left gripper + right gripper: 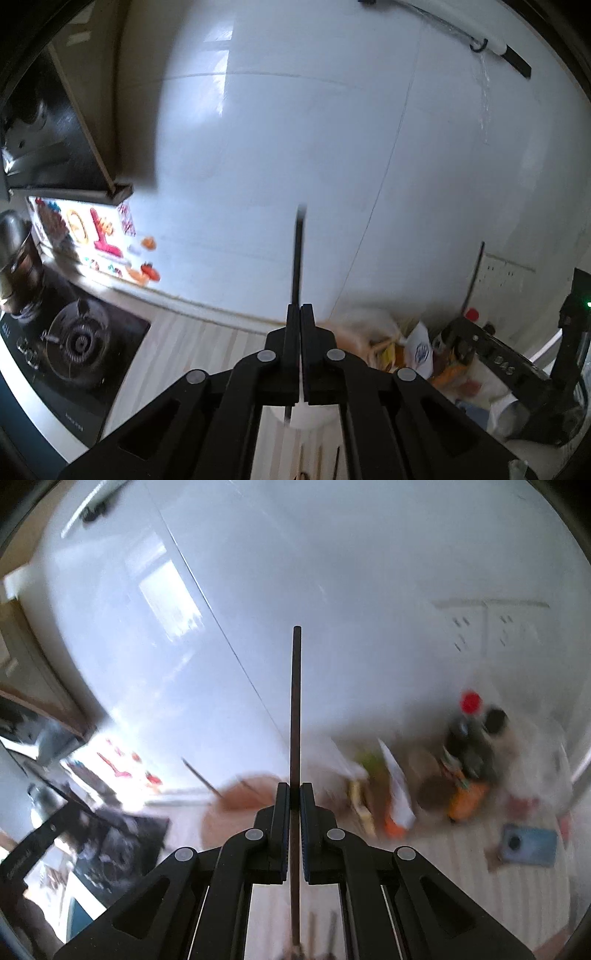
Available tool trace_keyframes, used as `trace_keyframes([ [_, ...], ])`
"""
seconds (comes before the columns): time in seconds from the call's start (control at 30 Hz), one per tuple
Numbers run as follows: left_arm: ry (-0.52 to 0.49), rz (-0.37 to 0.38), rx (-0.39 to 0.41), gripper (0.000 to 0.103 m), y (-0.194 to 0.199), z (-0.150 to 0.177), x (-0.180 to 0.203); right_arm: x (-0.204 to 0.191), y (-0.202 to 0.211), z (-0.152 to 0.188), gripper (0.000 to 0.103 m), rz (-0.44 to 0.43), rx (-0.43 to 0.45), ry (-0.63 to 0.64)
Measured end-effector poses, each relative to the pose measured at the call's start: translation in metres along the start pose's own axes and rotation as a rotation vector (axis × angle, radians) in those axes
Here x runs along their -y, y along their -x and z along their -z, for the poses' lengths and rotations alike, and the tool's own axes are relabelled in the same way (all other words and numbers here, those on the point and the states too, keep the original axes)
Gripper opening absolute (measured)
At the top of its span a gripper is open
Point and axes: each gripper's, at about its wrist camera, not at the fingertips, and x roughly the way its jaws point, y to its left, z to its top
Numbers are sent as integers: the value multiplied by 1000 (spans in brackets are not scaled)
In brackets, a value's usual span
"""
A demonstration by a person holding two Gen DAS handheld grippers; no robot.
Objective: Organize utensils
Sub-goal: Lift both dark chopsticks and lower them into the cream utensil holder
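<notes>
Mid-task, we judge: left gripper (300,312) clamps one dark chopstick (297,254) at frame centre, right gripper (294,794) clamps another chopstick (296,709); both aloft above the bench (207,332), placing left; more utensils (321,938) at bottom edge.

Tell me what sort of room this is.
Most likely a home kitchen. A gas stove is set into the counter, white tiles cover the wall behind it, and a red-capped sauce bottle stands among food packets.
</notes>
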Motion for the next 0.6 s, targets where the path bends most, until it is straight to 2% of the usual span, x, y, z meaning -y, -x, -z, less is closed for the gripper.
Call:
trace_keyframes([
  [0.17,-12,17,1,0,-11,-15,8,-24,-19,-32,5,-30,58,16],
  [0.23,-42,28,-10,0,-13,-13,7,-32,-28,-38,5,-33,45,29],
  [0.33,-36,28,-48,8,-19,8,-13,-30,-28,-31,5,-34,3,54],
  [0.37,-25,16,-69,19,-25,14,-19,-24,-28,-23,5,-24,-30,56],
  [0.4,-1,-4,-106,41,-33,26,-32,-15,-29,-13,5,-21,-71,53],
  [0.43,37,-26,-151,52,-44,42,-48,-4,-30,0,5,-19,-111,41],
  [0.47,69,-46,-179,57,-52,56,-60,7,-31,14,5,-5,-152,32],
  [0.5,119,-87,-240,57,-67,79,-80,20,-34,30,5,15,-194,24],
  [0.57,195,-116,-353,57,-94,114,-105,47,-40,61,5,69,-281,-7],
  [0.6,223,-126,-384,57,-102,125,-112,56,-44,72,5,86,-312,-20],
])
